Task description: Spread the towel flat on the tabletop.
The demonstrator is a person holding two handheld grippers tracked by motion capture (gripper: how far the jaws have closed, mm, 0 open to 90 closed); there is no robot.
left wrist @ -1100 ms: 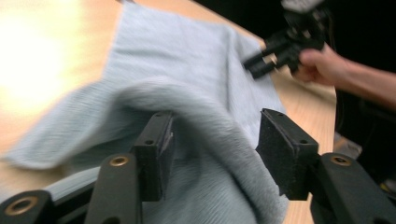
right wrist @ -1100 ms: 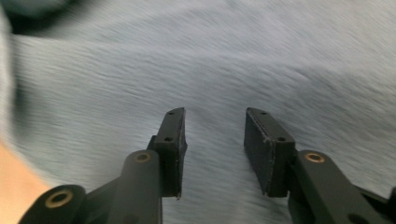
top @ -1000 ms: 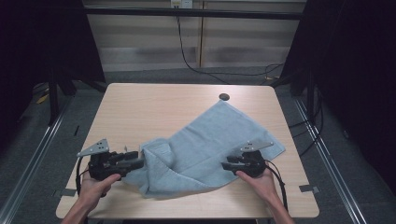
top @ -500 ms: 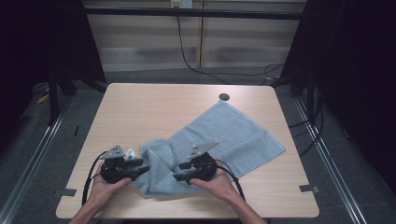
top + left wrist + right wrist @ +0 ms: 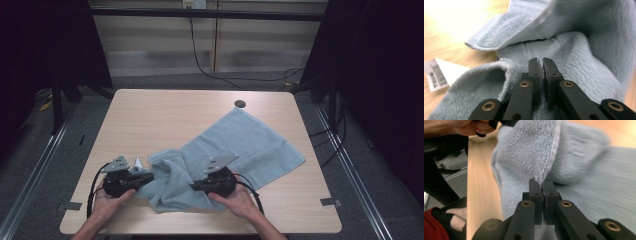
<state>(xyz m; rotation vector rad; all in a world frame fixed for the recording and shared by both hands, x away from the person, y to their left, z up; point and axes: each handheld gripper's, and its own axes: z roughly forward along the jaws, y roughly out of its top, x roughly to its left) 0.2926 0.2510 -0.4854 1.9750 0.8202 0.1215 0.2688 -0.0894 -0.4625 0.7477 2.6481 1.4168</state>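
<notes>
A light blue towel [image 5: 250, 142] lies across the table, spread flat at the right and bunched at the front left. My left gripper [image 5: 150, 178] rests at the towel's left end, its jaws just closed on a thin fold of the pile [image 5: 541, 60]. My right gripper [image 5: 193, 186] sits close beside it at the bunched part. Its jaws have just closed too and pinch the towel's hemmed edge [image 5: 543, 181], which stands up from between them. A white barcode label [image 5: 439, 73] sticks out from the towel by the left gripper.
The wooden table [image 5: 165, 115] has a small dark round grommet [image 5: 240, 104] near its far edge. Its front edge runs just behind my hands. Tape marks [image 5: 330, 202] sit at the front corners. Dark frames and cables surround the table.
The right gripper has travelled left along the front of the table to beside the left gripper, dragging the towel's near edge with it. The towel is more bunched. Both pairs of jaws have closed.
</notes>
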